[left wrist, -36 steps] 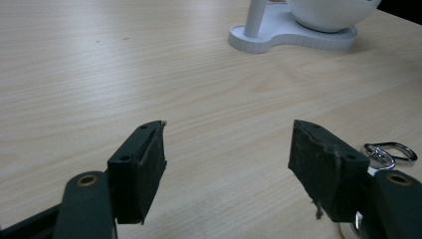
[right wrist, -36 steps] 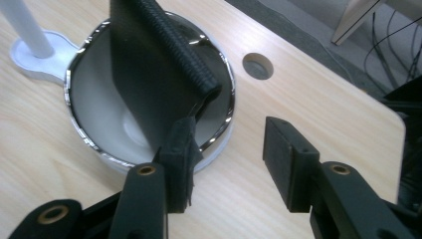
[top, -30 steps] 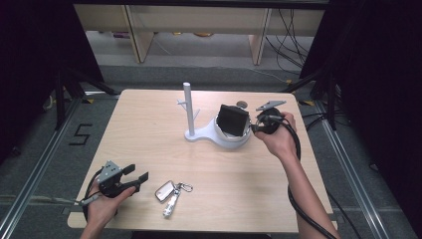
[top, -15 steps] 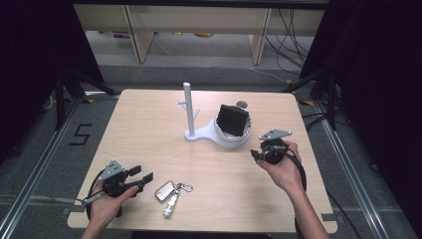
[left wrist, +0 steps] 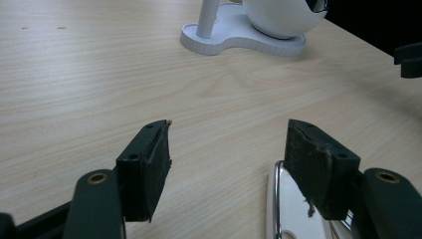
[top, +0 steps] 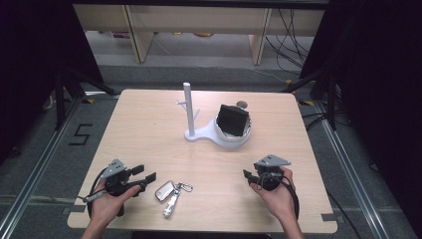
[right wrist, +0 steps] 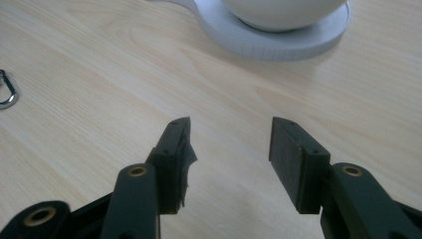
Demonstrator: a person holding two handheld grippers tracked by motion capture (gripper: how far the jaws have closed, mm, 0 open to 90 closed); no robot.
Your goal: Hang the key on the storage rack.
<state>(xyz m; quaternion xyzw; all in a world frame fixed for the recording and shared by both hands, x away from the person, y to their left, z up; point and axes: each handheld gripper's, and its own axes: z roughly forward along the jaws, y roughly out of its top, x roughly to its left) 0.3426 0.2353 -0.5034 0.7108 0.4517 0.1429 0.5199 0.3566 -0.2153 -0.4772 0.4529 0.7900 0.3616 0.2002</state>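
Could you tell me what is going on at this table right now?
A person sits at a wooden table with a gripper in each hand. The left gripper rests open beside a set of keys. The right gripper is open and holds nothing. A white stand with a black wallet in its bowl sits farther back.

Table [top: 149, 129]: pale wood-grain top, smooth, low satin sheen. Stand [top: 199, 134] with post and bowl: white plastic, the bowl [left wrist: 281, 17] glossy, the base [right wrist: 278, 42] matt with a finely ribbed edge; key fob [top: 165, 190] and ring [right wrist: 6, 92]: bright polished metal. Gripper pads [left wrist: 152, 172]: matt black rubbery facing, rough and frayed at the edges, on smooth black plastic with brass-coloured rivets.
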